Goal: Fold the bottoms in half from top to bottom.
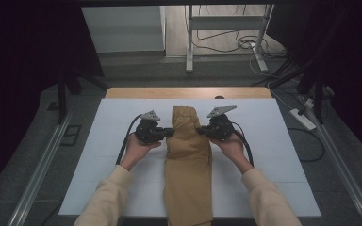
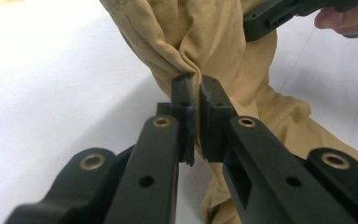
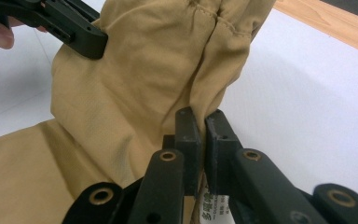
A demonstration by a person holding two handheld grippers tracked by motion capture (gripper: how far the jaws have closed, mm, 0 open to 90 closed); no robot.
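A pair of tan trousers is lying lengthwise down the middle of the white worktop, with its near end hanging over the front edge toward the person and its far end being lifted and doubled back over itself. The left tool is pinching the left edge of that raised end, and in the left gripper view its jaws are pressed together on a bunched fold of the cloth. The right tool is doing the same on the opposite edge; in the right gripper view its jaws are closing on the fabric just beside a seam, with a small white label peeking out below them. Both hands are holding the tools level with each other, so the far end is standing up as a rounded hump between them rather than lying flat. Judging by this, the work is looking like a fold of the trousers end over end, and it is only partly along: the garment is already laid narrow and straight, the two corners are gripped, and the far end is off the surface, but it is not yet carried over and laid onto the near portion. What is left, as far as can be judged, is bringing that end toward the person, setting it down evenly, and letting go. Whether further folds are needed afterwards cannot be told.
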